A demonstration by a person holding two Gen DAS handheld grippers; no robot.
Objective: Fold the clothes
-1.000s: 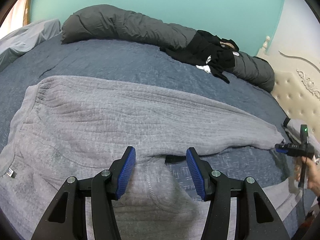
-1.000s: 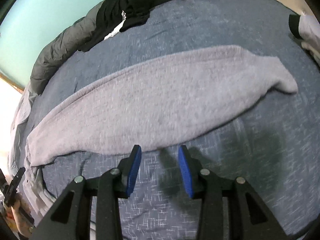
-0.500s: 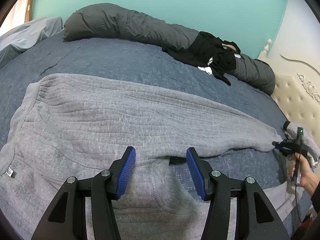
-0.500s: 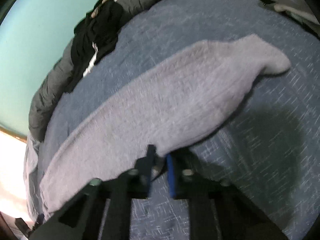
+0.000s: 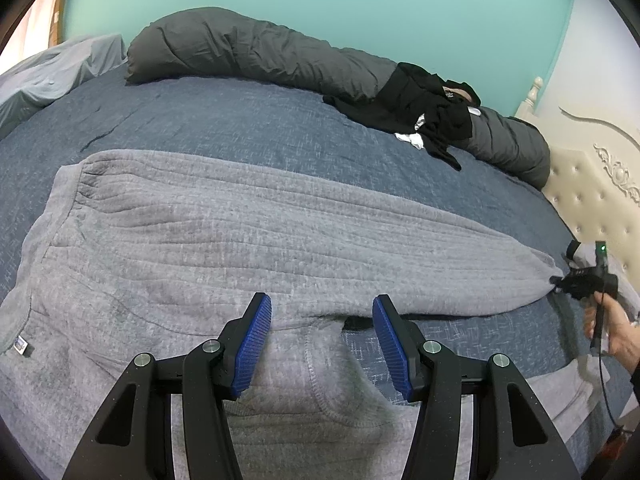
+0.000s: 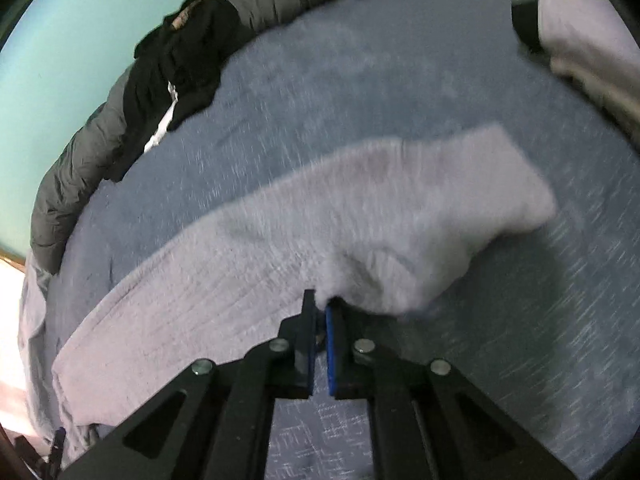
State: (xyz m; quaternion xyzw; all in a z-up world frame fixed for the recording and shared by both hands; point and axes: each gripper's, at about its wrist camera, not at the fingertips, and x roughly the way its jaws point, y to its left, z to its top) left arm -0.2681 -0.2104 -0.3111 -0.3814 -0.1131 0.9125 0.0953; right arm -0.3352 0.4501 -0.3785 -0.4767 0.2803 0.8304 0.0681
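Right claw (image 6: 320, 308) is pinched shut on the lower edge of the far leg's cuff end of the grey sweatpants (image 5: 248, 240), w/ a little peak of fabric tented up between the blue pads (image 6: 331, 344). The right wrist view is motion-blurred, so how deep the bite goes can't be read. Out from that claw the leg runs long and flat across the blue bedspread (image 5: 240, 128), long axis toward the waistband (image 5: 68, 184). The cuff (image 6: 516, 184) sits just beyond the pinch, on the side away from the waistband.

Left claw (image 5: 322, 338) is wide apart and holds nothing. It hovers over the crotch seam (image 5: 316, 368), at the fork where the two legs split. The waistband lies off to one side of it and the gripped cuff to the other (in the left wrist view the right claw shows small at the tip of the leg (image 5: 586, 282), well apart from the crotch). The near leg (image 5: 560, 384) trails along the bed edge on the cuff side.

Judgement: the coming move turns on that long axis. The right claw is the one at the cuff, so it is placed to carry the far leg across or back along the axis. The left claw is nearer the crotch & waistband and suited to pin or lift there.

Beyond the sweatpants from the claws lie a rolled dark duvet (image 5: 260, 52) and a black garment heap (image 5: 420, 108).
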